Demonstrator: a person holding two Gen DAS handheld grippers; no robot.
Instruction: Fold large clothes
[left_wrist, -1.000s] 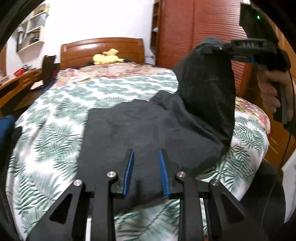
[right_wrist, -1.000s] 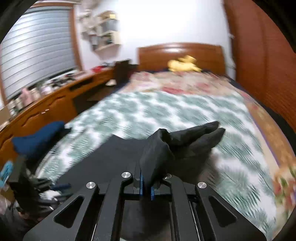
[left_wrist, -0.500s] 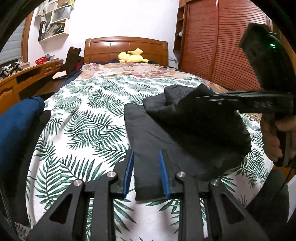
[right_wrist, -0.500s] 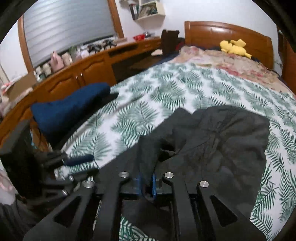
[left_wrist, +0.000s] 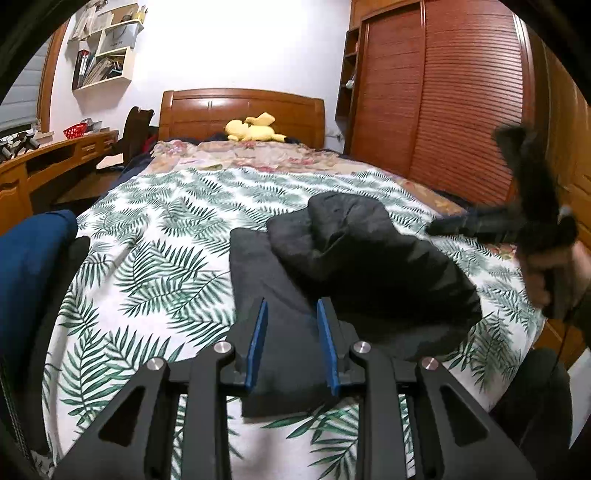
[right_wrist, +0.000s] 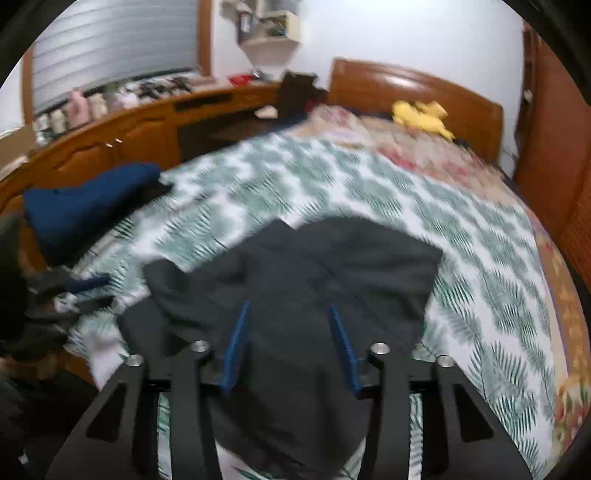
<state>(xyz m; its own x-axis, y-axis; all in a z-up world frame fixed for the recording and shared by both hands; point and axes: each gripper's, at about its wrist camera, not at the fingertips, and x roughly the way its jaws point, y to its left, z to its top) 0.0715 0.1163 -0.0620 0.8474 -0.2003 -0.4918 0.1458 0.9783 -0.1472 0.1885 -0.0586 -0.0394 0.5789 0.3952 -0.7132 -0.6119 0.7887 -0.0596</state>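
Note:
A black garment (left_wrist: 369, 266) lies on the fern-print bedspread (left_wrist: 166, 229), with one part folded over in a rumpled heap on its flat lower layer. My left gripper (left_wrist: 291, 302) hovers over the garment's near edge, its blue pads apart and pressing on nothing. In the right wrist view my right gripper (right_wrist: 289, 305) hangs just above the garment (right_wrist: 332, 266); its jaws are opening and no cloth is between them. From the left wrist view the right gripper (left_wrist: 480, 223) shows blurred at the garment's right side, in a person's hand (left_wrist: 554, 273).
A dark blue bundle (left_wrist: 29, 266) sits off the bed's left side. A yellow plush (left_wrist: 251, 129) lies by the wooden headboard (left_wrist: 240, 107). A wooden wardrobe (left_wrist: 443, 110) stands along the right, and a cluttered desk (right_wrist: 129, 136) runs along the left. Bare bedspread (right_wrist: 480, 258) surrounds the garment.
My right gripper came down with the raised part of the garment, laid it over the flat part and let go. The left gripper kept its gap.

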